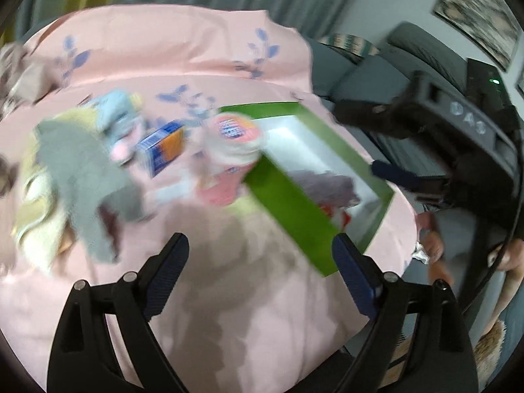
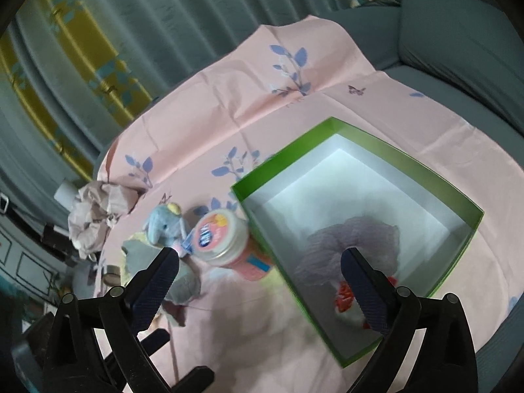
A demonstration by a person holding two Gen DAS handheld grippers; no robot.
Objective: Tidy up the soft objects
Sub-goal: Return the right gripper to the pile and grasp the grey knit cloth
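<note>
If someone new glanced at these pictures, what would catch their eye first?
Probably the bright green box, open on the pink floral cloth, with a purplish soft item lying inside. Next, left of the box, the blue plush elephant beside a pink-lidded jar.

My left gripper point(image 1: 260, 255) and right gripper point(image 2: 260, 273) share one build: glossy black plastic linkage arms, round silver pivot pins and dark navy textured pads point(image 1: 168, 273) on the jaws. Seen from the left wrist camera, my right unit's black housing carries pale digits and a small green light, with bare skin point(image 1: 512, 257) beneath it.
</note>
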